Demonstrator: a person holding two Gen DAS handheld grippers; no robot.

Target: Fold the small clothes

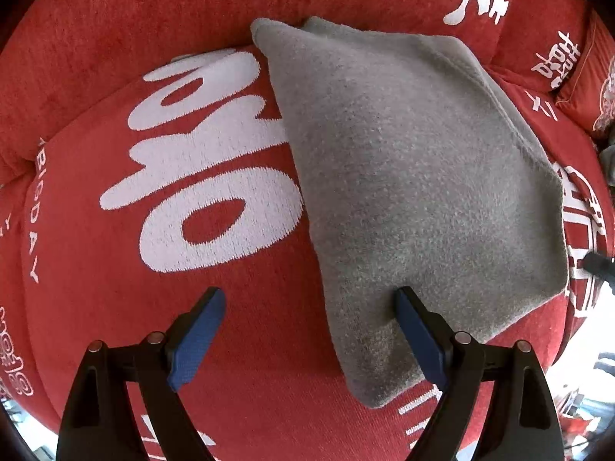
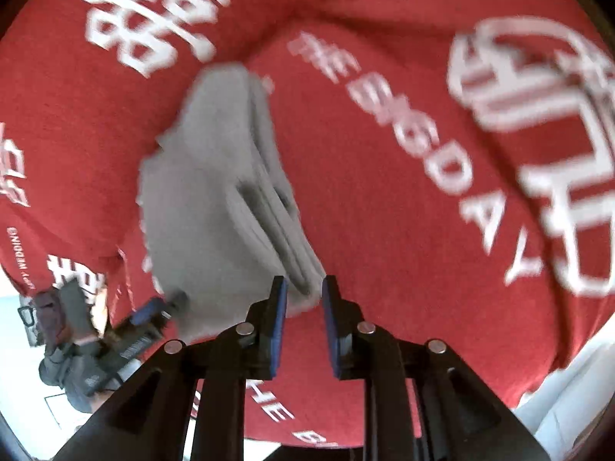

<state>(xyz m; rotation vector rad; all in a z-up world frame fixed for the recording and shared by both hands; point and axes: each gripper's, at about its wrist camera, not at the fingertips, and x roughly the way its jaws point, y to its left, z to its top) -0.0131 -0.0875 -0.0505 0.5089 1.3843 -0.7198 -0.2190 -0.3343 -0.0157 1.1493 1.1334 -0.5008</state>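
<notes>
My left hand-held gripper (image 1: 309, 309) points down at the red cover (image 1: 96, 77), its jaws spread wide. Its two blue pads sit well apart: the pad at 7 o'clock is over bare red cloth, and the pad at 5 o'clock (image 1: 419, 340) lies against the near part of the grey cloth (image 1: 415, 176). Nothing is pinched between them.

In the left wrist view the grey cloth is a folded, fuzzy piece lying flat on the cover. It runs from about 12 o'clock down to a narrow corner at 6 o'clock, with its long straight edge beside the big white lettering (image 1: 200, 161) at 9 o'clock. At 3 o'clock a dark tip of my other tool (image 1: 599, 265) shows just beside the cloth's edge.

My right hand-held gripper (image 2: 304, 282) is nearly pressed together, with only a narrow gap. The near corner of the grey cloth (image 2: 207, 192) lies in that gap, its stacked layers showing on edge. The picture is blurred, so I cannot tell whether the pads truly bite on it. From there the cloth stretches away toward 11 o'clock over the red cover (image 2: 384, 230). At 8 o'clock I see my left tool (image 2: 150, 319) touching down at the cloth's far edge, with a gloved hand (image 2: 73, 361) behind it.
</notes>
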